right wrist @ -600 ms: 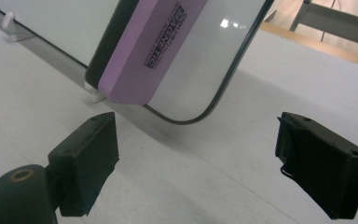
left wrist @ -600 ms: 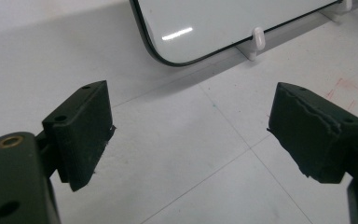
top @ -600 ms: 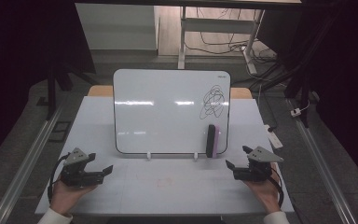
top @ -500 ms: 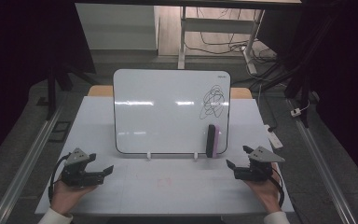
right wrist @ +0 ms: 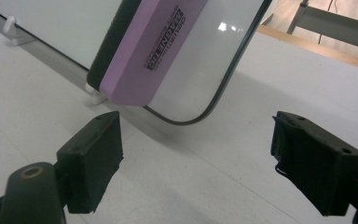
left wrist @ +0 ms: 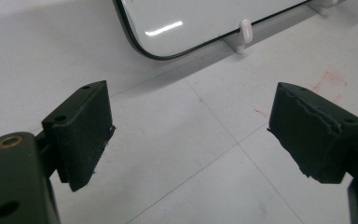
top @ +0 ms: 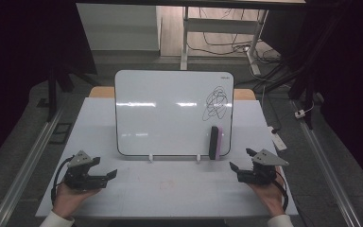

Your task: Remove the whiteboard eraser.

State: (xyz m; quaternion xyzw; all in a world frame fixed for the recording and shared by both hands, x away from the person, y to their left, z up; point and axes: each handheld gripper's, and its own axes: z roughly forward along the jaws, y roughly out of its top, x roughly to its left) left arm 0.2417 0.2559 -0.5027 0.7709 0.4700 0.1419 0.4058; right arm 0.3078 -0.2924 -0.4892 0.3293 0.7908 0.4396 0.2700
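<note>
Your left gripper (top: 105, 176) sits near the front-left corner of the table (top: 179, 194), jaws spread wide, nothing between them. It points toward the lower left corner of the whiteboard (top: 165, 113), which stands propped on two small white clips (top: 151, 156) across the table's middle. From there the eraser is well apart, on the far side of the board.

Scribble (top: 216, 103) is on the board's upper right area. The eraser (top: 215, 142) stands just below it, against the board's lower right corner, long axis upright, purple back facing out, dark felt side toward the left. Looks stuck to the board face, probably magnetic, but the contact isn't clear from the high view.

Your right gripper (top: 238, 161) rests near the front-right corner, jaws also wide and empty. In the right gripper view the eraser (right wrist: 140, 51) lies ahead and left of the fingers (right wrist: 91, 161), near but apart. Right hand is the closer one.

Bare table lies between gripper and eraser. Board's right edge is just beside the eraser, so there's room for a jaw there.
</note>
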